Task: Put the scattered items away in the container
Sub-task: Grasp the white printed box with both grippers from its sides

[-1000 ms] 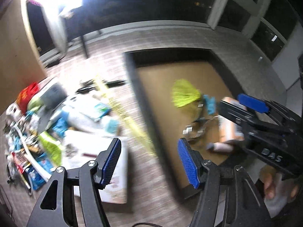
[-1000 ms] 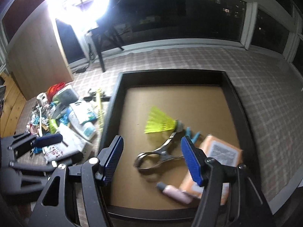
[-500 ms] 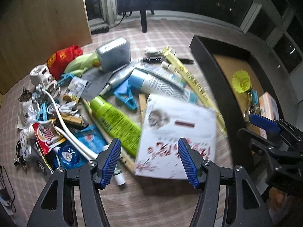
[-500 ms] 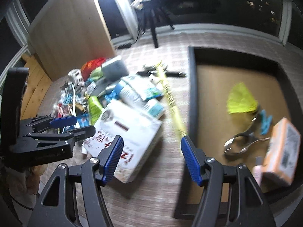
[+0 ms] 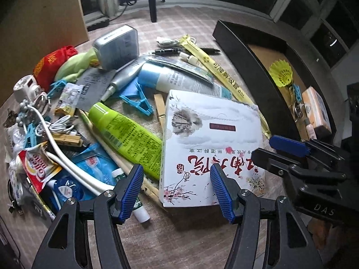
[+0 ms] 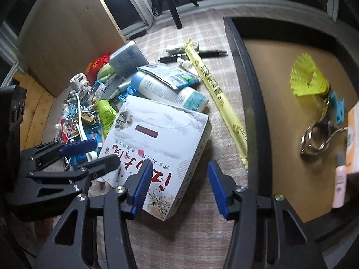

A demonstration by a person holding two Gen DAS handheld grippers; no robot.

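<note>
We hovered both grippers, left (image 5: 176,188) wide and right (image 6: 177,185) closing on nothing yet, over the white box (image 6: 157,148) at lower centre.

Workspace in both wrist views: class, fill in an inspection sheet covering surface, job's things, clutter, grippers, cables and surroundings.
Surface: checked cloth.
Job's things: white printed box beside black tray; tray holds yellow shuttlecock, metal clip, orange box.
Clutter: green tube, blue-white tube, grey tin, pegs, sachets.
Grippers: left gripper open; right gripper closing over box corner, fingers not pressing.
Cables: white cable in pile.
Surroundings: dark windows, wooden panel.
</note>
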